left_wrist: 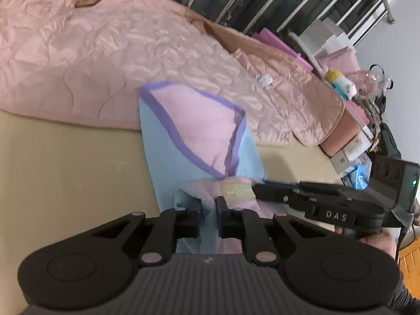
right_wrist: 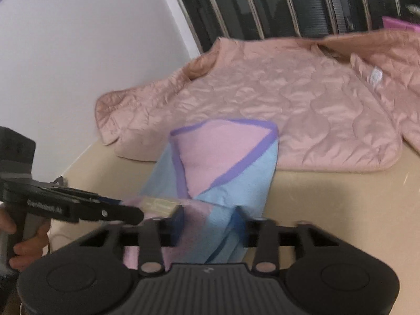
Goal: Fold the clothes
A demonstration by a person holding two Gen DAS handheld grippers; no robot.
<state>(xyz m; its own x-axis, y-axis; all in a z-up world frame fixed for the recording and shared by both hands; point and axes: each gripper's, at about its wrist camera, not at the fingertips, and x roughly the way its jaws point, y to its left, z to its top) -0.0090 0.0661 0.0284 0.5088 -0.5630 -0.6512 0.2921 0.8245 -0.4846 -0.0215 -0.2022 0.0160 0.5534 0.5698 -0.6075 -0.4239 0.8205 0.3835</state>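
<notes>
Beige table (left_wrist: 65, 162) — both hand-held grippers clamp the pink-blue garment (left_wrist: 194, 141).

A small garment (left_wrist: 199, 141) in light blue and pale pink, edged with a purple band, lies partly on a beige tabletop (left_wrist: 65, 173). Its far part is spread flat, with a pink panel framed by the purple trim folded over the blue cloth; its far edge overlaps the hem of a jacket. Its near end is bunched and lifted off the table. The pink quilted jacket (right_wrist: 288, 99) lies spread flat behind it, wrinkled and shiny, with a small white tag near its opening and one sleeve reaching toward the wall.
</notes>
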